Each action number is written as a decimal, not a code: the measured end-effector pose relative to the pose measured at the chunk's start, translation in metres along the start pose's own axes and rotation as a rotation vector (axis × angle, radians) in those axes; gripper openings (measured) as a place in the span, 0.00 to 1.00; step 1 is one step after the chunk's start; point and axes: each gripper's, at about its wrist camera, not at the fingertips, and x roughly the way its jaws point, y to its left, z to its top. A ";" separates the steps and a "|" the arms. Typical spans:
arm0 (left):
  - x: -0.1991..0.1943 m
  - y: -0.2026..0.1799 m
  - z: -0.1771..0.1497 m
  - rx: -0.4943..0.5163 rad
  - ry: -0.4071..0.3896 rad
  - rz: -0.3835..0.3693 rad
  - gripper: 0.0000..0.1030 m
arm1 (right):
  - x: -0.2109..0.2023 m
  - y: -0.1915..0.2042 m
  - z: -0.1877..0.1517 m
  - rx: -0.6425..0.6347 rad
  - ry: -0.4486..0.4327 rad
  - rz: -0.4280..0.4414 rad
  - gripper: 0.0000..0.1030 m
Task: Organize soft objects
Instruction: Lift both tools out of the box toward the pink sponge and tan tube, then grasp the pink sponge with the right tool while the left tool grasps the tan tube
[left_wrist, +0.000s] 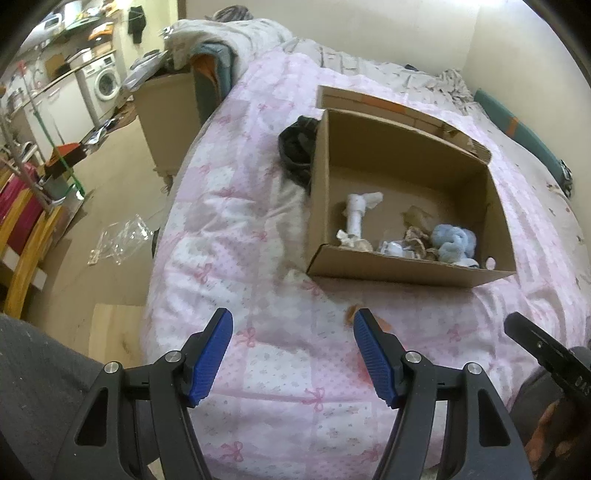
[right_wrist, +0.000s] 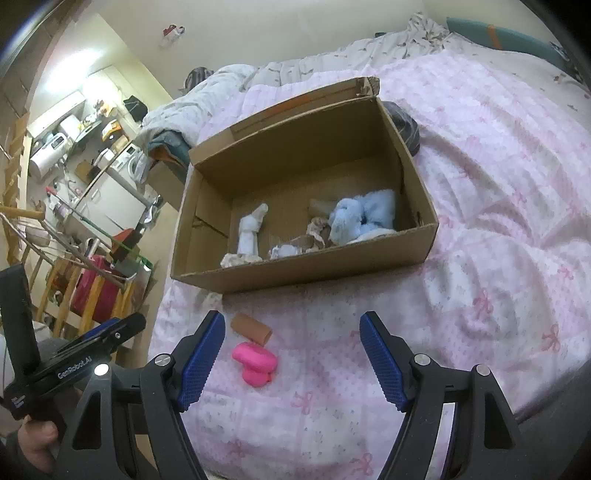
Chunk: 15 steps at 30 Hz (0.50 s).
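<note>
An open cardboard box (left_wrist: 410, 267) (right_wrist: 306, 264) sits on the pink bed quilt (left_wrist: 258, 258) (right_wrist: 498, 221). Inside lie a white rolled sock (left_wrist: 355, 218) (right_wrist: 251, 230), a fluffy blue soft item (left_wrist: 452, 242) (right_wrist: 365, 216) and brown and white soft pieces (left_wrist: 415, 236) (right_wrist: 314, 232). On the quilt before the box lie a brown roll (right_wrist: 252, 328) and a bright pink soft item (right_wrist: 255, 363). My right gripper (right_wrist: 291, 354) is open above the quilt, the pink item near its left finger. My left gripper (left_wrist: 293, 354) is open and empty; a brown bit (left_wrist: 351, 314) peeks beside its right finger.
A dark bundle (left_wrist: 297, 147) (right_wrist: 404, 125) lies against the box's far side. A grey duvet (left_wrist: 229, 37) is heaped at the bed's head. Left of the bed are floor, a tall cardboard box (left_wrist: 166, 110), a plastic bag (left_wrist: 122, 240) and a wooden rack (left_wrist: 22, 229).
</note>
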 end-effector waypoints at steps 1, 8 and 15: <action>0.002 0.002 0.000 -0.010 0.006 0.009 0.63 | 0.001 0.000 0.000 0.001 0.004 -0.001 0.77; 0.012 0.013 0.002 -0.074 0.025 0.034 0.63 | 0.014 -0.005 -0.003 0.025 0.055 -0.022 0.78; 0.021 0.022 0.006 -0.138 0.063 0.024 0.63 | 0.057 0.009 -0.015 -0.019 0.236 -0.023 0.78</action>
